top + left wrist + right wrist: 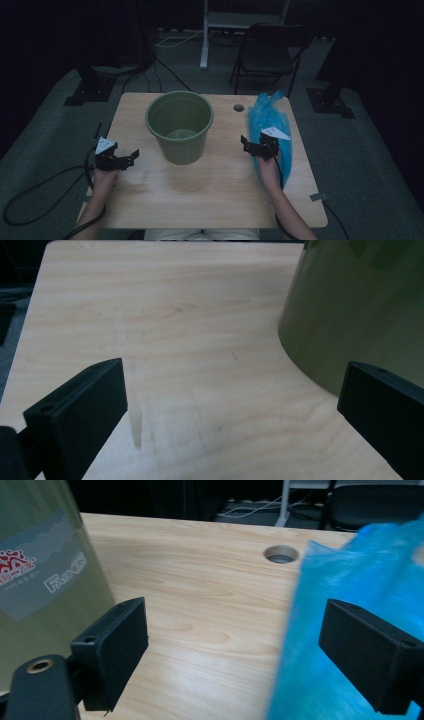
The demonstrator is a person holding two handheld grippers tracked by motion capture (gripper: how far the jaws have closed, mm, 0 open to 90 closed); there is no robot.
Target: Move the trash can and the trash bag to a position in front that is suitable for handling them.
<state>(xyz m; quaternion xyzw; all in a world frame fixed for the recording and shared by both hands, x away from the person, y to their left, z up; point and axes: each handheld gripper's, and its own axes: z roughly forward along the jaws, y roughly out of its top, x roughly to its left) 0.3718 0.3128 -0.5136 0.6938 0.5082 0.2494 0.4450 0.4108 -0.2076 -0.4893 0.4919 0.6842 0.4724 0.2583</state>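
Observation:
A green plastic bucket (180, 126) stands empty and upright at the middle back of the wooden table (210, 195). A blue plastic bag (270, 121) lies flat along the table's right side. My left gripper (120, 159) hovers open over the table's left part, left of the bucket (365, 305), with nothing between its jaws. My right gripper (257, 145) is open at the bag's left edge; in the right gripper view the bag (360, 605) lies under the right jaw and the bucket (45, 580) with a label stands at the left.
A round cable hole (238, 107) sits in the table near the back, between bucket and bag. Behind the table stand a black folding chair (267, 52) and a white stand leg (204, 40). Cables trail on the grey floor at the left.

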